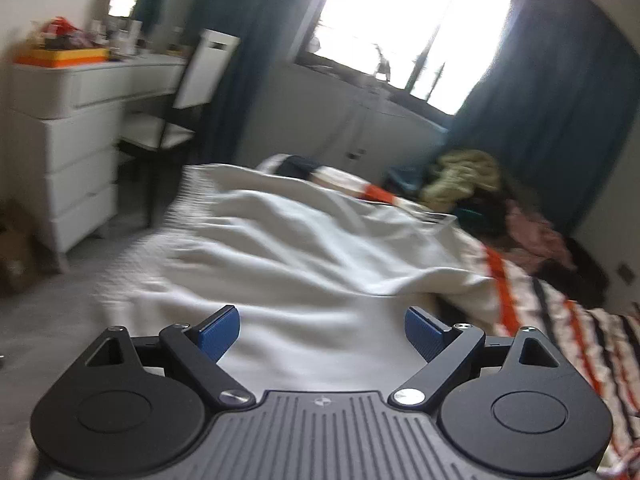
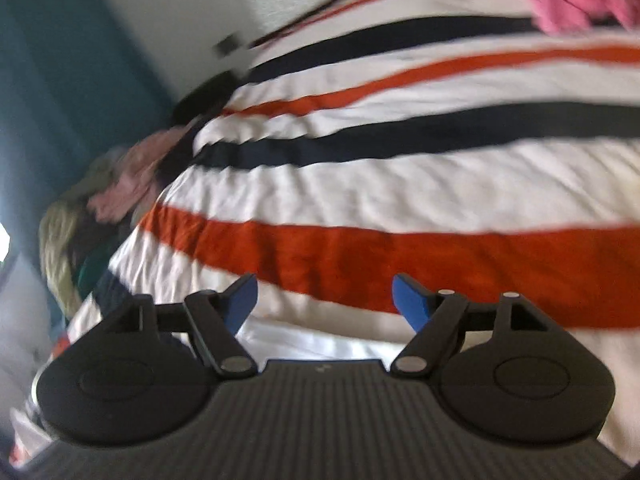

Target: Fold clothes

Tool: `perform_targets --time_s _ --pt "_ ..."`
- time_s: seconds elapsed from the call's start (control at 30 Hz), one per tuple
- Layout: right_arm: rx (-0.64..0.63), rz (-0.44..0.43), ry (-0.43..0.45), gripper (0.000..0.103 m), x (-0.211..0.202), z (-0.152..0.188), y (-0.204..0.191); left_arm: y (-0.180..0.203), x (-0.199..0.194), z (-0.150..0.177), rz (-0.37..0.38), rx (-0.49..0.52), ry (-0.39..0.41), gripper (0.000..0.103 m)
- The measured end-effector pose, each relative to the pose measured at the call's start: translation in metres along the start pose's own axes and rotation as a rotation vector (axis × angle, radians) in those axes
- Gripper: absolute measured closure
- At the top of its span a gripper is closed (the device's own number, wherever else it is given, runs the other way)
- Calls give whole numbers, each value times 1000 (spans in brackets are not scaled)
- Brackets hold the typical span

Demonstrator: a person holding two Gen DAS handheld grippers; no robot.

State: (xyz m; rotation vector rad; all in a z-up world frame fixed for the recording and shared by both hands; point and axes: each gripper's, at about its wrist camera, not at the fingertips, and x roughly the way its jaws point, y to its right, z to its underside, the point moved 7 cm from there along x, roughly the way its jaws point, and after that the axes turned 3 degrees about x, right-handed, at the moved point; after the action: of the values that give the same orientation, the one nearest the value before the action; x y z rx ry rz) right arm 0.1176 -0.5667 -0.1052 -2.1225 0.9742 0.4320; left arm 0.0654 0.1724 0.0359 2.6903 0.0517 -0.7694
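On bed | left tongs [image 1: 322, 330]: white garment [image 1: 304, 240] | right tongs [image 2: 324, 302]: striped cover [image 2: 400, 184]

Left wrist view low across the bed toward the window [image 1: 400, 20]; right view close over shared striped bedspread [image 2: 400, 184].

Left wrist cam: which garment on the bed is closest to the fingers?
The white garment, spread out just ahead of the open left gripper. The yellow-green and pink clothes are heaped farther back, near the curtain.
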Motion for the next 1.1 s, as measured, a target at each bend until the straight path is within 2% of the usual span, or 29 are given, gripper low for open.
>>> perform_targets --time_s 0.1,0.23,0.53,0.63,0.77,0.87,0.93,0.97,1.03,1.1 --pt "-115 -56 -59 27 20 13 -19 43 16 1 57 25 -8 12" --pt "-157 -106 -142 27 41 29 -32 102 44 18 98 98 -15 12" --pt "-360 -129 -141 28 61 52 -60 199 100 79 141 363 -23 12" --pt "-395 -117 -143 28 74 55 -62 211 116 96 139 414 -25 12" --pt "-424 -98 -144 28 94 56 -61 208 138 112 84 470 -37 12" --pt "-409 -111 -161 43 104 57 -60 203 148 119 80 480 -63 12" --pt "-396 -117 -170 58 107 57 -60 200 153 121 82 474 -79 12" --pt "-390 -121 -175 61 108 57 -60 199 155 122 75 477 -84 12" --pt "-386 -125 -173 80 106 55 -62 195 159 123 57 486 -96 12" --pt "-359 -133 -152 92 102 50 -64 192 163 127 52 487 -110 12"
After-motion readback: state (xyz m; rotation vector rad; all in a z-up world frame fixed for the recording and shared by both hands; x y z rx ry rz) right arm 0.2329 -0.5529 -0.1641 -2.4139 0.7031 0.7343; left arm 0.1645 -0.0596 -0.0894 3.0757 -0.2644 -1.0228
